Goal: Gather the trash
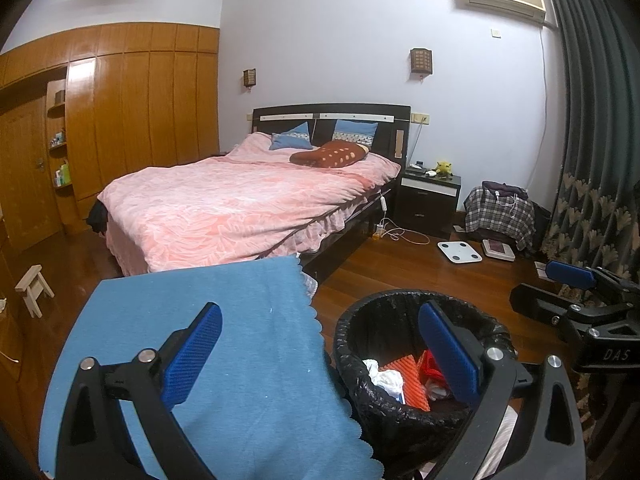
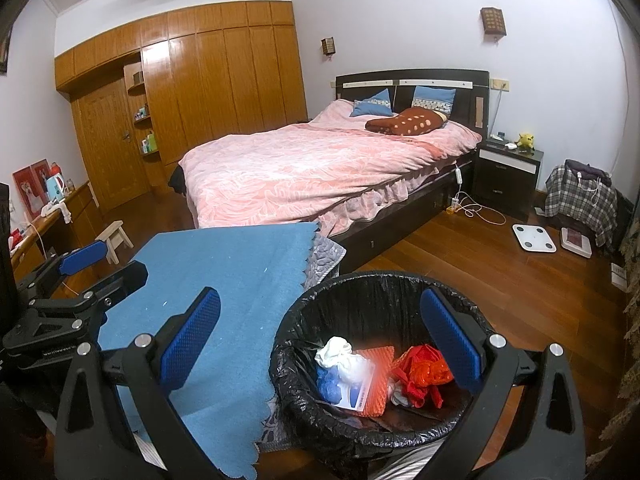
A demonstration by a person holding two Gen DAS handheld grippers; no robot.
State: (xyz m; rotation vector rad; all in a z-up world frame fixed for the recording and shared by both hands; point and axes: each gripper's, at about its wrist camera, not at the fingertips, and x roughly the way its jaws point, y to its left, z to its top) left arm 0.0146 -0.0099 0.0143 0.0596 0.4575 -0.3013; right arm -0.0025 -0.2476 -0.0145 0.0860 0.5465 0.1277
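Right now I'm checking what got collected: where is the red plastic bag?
The red plastic bag lies inside the black-lined bin, on its right side, beside the orange pad.

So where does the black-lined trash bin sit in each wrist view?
Left wrist: trash bin lower centre-right, behind the left gripper's right finger.
Right wrist: bin lower centre, between the right gripper's fingers.
Shared landmark: blue cloth just left of it.

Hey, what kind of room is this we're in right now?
A home bedroom, almost certainly: a double bed with a pink patterned quilt, a dark bedside cabinet with a white drawer front, and a wall of glossy wooden wardrobe doors.
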